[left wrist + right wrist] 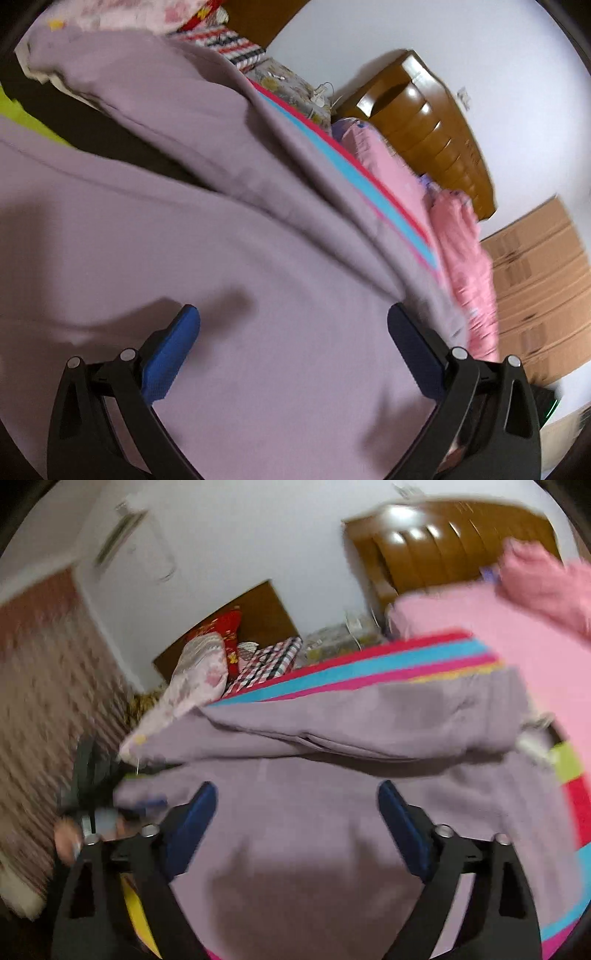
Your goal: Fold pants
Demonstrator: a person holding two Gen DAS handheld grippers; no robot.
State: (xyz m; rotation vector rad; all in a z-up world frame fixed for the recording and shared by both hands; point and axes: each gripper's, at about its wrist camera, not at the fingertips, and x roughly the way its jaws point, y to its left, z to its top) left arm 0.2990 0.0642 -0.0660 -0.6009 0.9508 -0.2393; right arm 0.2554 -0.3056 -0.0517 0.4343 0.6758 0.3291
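Note:
The mauve pants (207, 229) lie spread over a striped bed cover, folded over with a dark gap between the two layers. In the right wrist view the pants (332, 812) fill the lower half, one leg lying across above the other. My left gripper (293, 317) is open just above the cloth, with its blue pads (173, 354) apart and nothing between them. My right gripper (297, 794) is open over the pants too, and empty. The left gripper (96, 786) shows blurred at the pants' left edge in the right wrist view.
The striped bed cover (369, 664) in red, blue and pink lies under the pants. Pink bedding (461, 258) and pillows (207, 672) lie at the far side. A wooden headboard (424, 122) and cardboard boxes (539, 288) stand beyond the bed.

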